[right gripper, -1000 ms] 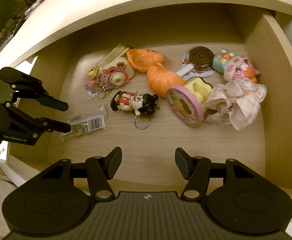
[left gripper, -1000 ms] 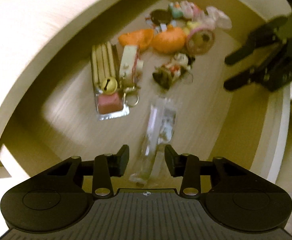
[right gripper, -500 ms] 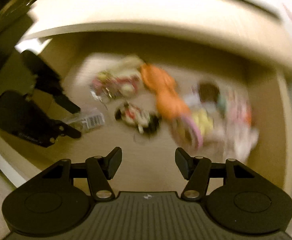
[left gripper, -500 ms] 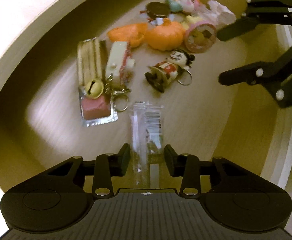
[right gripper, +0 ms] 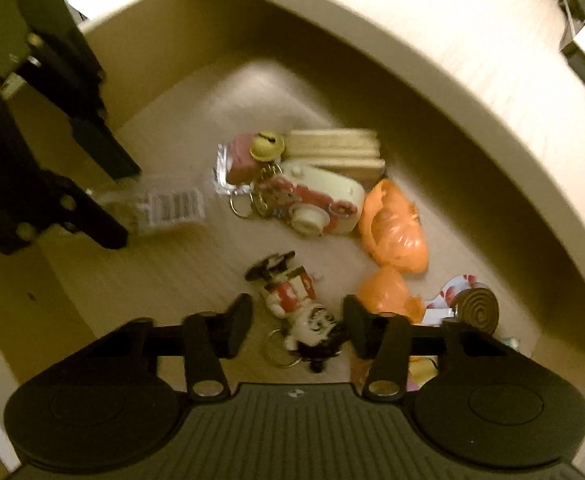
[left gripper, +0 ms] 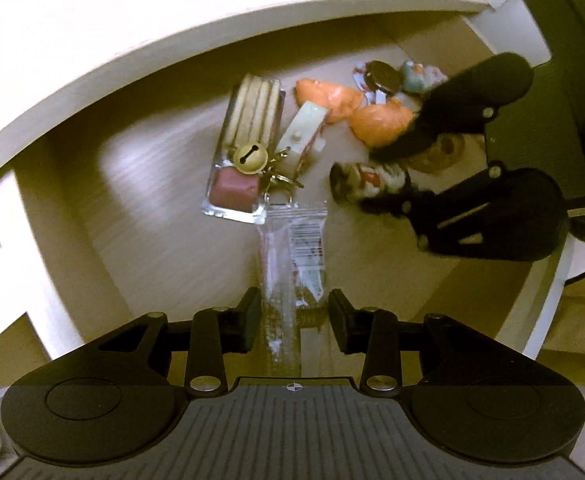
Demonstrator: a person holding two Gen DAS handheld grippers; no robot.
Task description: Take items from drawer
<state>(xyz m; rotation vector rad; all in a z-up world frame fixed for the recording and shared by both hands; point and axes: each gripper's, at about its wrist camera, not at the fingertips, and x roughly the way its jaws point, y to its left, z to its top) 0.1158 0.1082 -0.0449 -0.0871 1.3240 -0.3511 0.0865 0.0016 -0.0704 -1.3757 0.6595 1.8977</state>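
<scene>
Left wrist view: my left hand-held gripper (left gripper: 294,322) straddles the clear packet (left gripper: 294,256), open; the right hand-held gripper (right gripper: 297,330) gapes around the doll keychain (right gripper: 298,304).

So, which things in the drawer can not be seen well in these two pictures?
- Left wrist view: the figurine keychain is blurred and partly covered by the right gripper.
- Right wrist view: the clear packet is blurred, its near end hidden behind the left gripper.
- Barcode text: too small in both.

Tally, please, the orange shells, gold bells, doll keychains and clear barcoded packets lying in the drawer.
Orange shells: 2
Gold bells: 1
Doll keychains: 1
Clear barcoded packets: 1
Total: 5
</scene>
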